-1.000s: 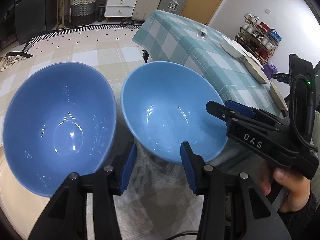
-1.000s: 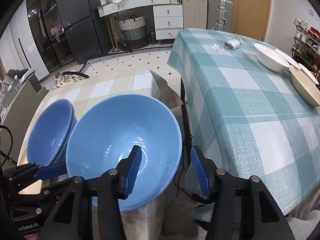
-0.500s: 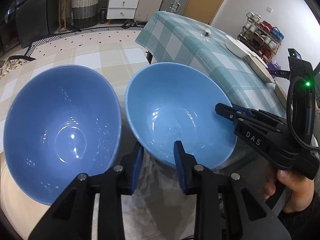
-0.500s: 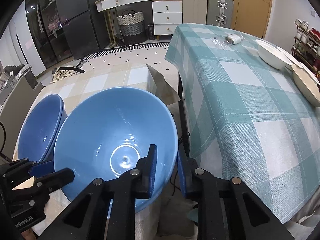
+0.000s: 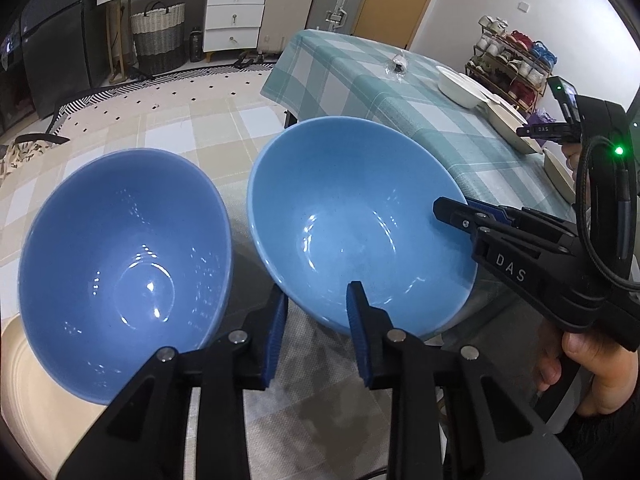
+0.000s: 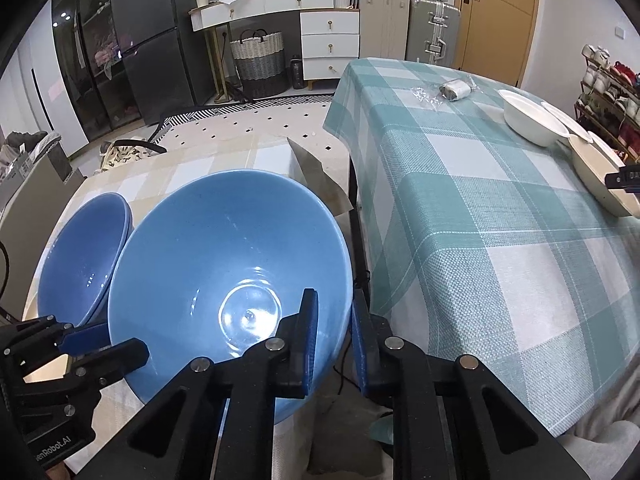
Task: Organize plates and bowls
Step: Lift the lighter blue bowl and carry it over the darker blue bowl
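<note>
Two blue bowls, both tilted mouths toward camera.
Right tongs (image 6: 334, 340) pinch lighter bowl (image 6: 224, 280) rim; left tongs (image 5: 316, 336) narrow, darker bowl (image 5: 120, 264) rim between them, contact unclear; its base hidden.

A wicker basket (image 6: 259, 62) stands beside the white drawers (image 6: 329, 46).
</note>
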{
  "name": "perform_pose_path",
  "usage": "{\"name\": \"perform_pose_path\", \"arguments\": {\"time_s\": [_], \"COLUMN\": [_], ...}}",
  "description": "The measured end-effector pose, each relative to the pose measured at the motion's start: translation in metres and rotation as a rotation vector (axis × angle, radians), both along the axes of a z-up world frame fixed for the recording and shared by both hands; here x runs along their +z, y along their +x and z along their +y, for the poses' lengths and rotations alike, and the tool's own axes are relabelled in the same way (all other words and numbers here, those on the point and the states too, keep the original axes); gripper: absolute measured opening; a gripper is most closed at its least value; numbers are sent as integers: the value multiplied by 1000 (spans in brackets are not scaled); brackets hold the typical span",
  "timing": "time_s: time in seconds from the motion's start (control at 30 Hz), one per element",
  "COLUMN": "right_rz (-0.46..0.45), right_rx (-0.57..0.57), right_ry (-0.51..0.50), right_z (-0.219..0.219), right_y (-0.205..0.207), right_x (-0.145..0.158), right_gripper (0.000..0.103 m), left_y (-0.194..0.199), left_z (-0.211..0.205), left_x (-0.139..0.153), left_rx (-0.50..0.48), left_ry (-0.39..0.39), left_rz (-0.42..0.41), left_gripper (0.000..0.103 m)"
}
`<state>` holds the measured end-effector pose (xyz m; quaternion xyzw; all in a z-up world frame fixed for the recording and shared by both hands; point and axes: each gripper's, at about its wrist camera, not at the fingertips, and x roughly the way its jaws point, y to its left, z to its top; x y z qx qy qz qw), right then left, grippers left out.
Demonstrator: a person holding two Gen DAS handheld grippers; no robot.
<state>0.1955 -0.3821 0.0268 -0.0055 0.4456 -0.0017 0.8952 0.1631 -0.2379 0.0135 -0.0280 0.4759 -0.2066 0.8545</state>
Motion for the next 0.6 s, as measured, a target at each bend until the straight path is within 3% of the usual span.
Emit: {"name": "perform_pose_path", "arguments": {"time_s": [0.6], "right_rz": [-149], "right_rx": [1], "right_ry": [7], "right_z": [13], "right_y": [-36], "right_x": [57], "right_gripper": [16], "left_y": [-11], "left_z": [14], "left_x": [41], "left_rx": [17], "left_ry": [-35], "left_rz": [-105], "left_gripper": [28]}}
